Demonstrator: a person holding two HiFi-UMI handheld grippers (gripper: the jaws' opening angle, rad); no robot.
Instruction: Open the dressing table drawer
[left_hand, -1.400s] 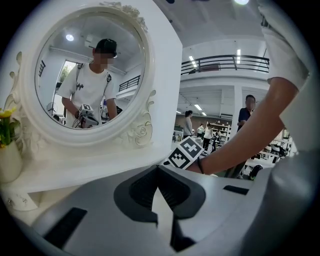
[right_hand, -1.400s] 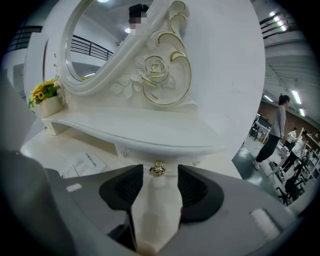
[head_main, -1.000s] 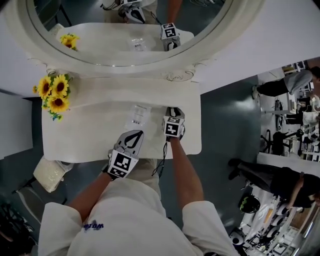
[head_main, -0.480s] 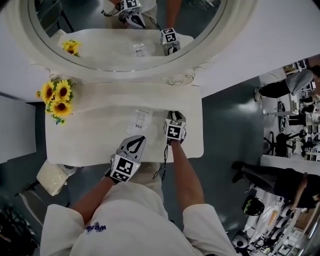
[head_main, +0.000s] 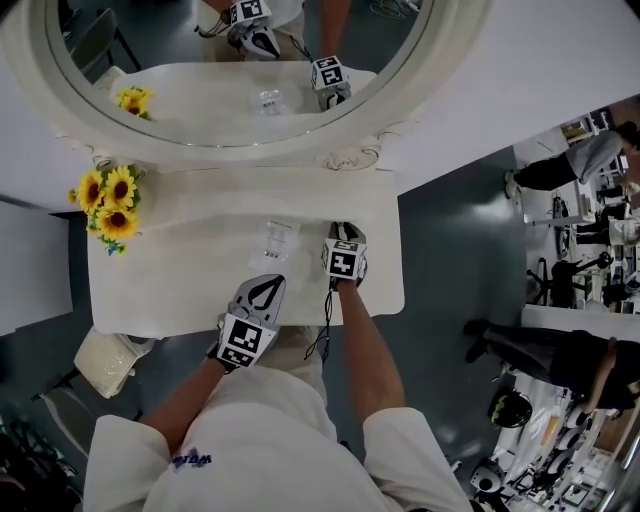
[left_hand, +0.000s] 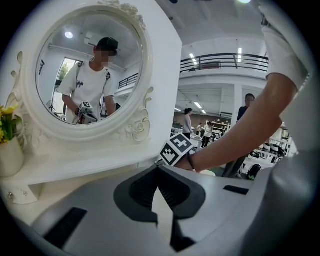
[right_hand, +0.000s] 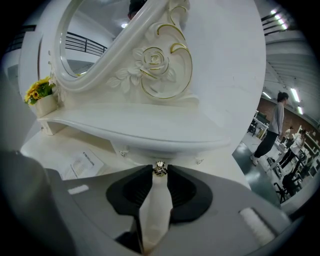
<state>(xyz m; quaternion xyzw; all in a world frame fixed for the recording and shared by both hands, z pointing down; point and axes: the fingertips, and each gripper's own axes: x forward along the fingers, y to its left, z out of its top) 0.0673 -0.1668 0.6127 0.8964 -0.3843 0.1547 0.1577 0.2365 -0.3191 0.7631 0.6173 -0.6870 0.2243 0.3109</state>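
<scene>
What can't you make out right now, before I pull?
Knob: in the head view, covered by the right gripper.
Drawer: in the right gripper view, shadowed under the shelf, partly behind the jaws; its outline doesn't show.
Leaflet print: too small in both those views.

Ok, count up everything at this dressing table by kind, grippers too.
mirror: 1
sunflower bunch: 1
leaflet: 1
drawer knob: 1
grippers: 2, the left gripper and the right gripper
Total: 6
</scene>
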